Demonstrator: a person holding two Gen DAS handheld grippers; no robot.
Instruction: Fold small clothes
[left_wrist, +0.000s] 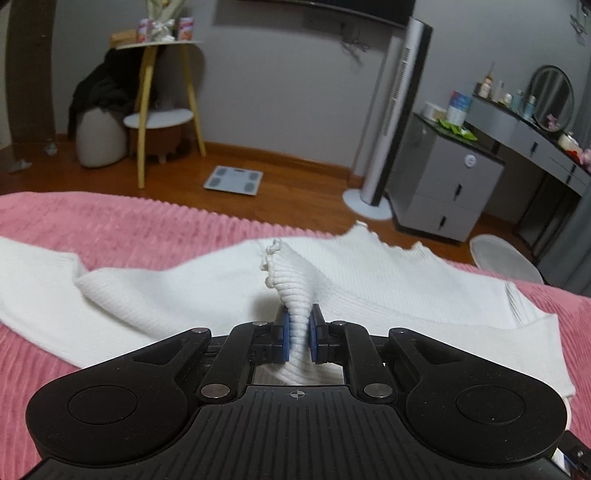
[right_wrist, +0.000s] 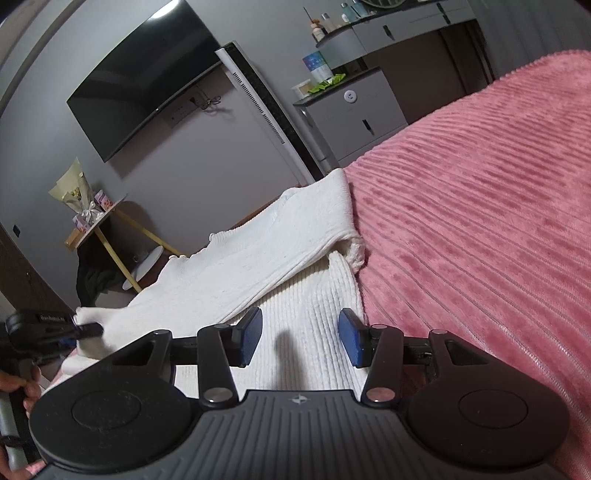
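A: Start at the left hand-held gripper (left_wrist: 298, 338). What are the blue pads doing?

B: They are pressed together on a ribbed cuff of the white knit sweater (left_wrist: 388, 280), which rises out of the pinch in a ruffled peak. The rest of the garment spreads away from it over the pink bedspread (left_wrist: 122, 221).

A: And the right hand-held gripper (right_wrist: 301, 338)?

B: Spread, with nothing pinched. It hovers over the ribbed knit, with only bare fabric and a shadow between its pads. The sweater's edge runs just beside its right finger, and a folded-over sleeve crosses ahead of it.

A: Which way does the sweater lie?

B: Its long axis runs from the near left up toward the far edge of the bed, in the right wrist view. The left hand-held gripper shows at that view's left margin, gripping the cloth there, held by the person's hand (right_wrist: 22, 391). So the left already has its hold, while the right is nearer the untouched edge, and I judge that it needs to pinch there before a fold can be carried over.

A: Any writing?

B: A small line of print on the left tool's body, too blurred to read. The packets on the side table (left_wrist: 159, 46) and the tub on the grey cabinet (left_wrist: 443, 173) carry labels I cannot make out.
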